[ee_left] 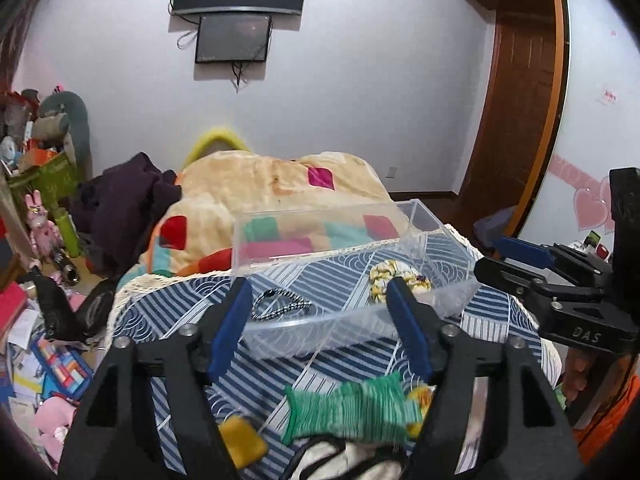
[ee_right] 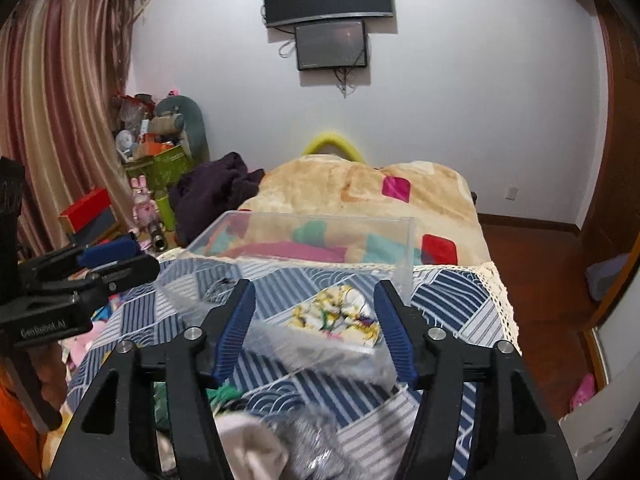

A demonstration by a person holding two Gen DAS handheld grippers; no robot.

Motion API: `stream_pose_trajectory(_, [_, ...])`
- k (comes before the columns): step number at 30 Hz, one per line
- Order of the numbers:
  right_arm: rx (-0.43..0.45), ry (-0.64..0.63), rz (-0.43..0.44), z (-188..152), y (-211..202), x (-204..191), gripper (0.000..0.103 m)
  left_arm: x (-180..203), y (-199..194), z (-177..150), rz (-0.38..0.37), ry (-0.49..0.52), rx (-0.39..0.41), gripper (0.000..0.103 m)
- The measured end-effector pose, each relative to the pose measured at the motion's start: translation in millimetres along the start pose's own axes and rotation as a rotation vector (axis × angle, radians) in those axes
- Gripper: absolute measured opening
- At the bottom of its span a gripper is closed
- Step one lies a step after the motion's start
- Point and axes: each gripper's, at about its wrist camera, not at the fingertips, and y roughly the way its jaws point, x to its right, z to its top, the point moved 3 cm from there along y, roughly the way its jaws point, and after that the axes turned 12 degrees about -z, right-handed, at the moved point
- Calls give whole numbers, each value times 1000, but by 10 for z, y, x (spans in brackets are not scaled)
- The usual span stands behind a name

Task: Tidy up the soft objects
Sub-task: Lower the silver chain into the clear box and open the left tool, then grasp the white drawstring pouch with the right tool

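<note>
Both sets of tongs stand open and grip nothing: the left tongs (ee_left: 320,320) frame the near wall of the clear plastic bin (ee_left: 460,304) at twelve o'clock on the bed's striped cover (ee_left: 348,364), and the right tongs (ee_right: 316,332) frame its right end. Already in the bin lie a yellow floral scrunchie (ee_left: 394,276) toward two o'clock and a black-and-white hair tie (ee_left: 280,306) toward eleven, each in its own section, likely so small soft things stay sorted. The green knitted piece (ee_left: 352,410) waits loose at six o'clock beside a yellow item (ee_left: 242,442), probably next to be binned.
</note>
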Motion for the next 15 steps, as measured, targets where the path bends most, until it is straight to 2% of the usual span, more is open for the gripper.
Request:
stream_pose_trajectory(6, [-7,-18,53,-177,-180,-133,59,83,-165,-246,6,6,-22,76])
stream_pose_trajectory(15, [-69,-32,66,-581,-233,-250,59,188,2,-712,-50,-20,-149,76])
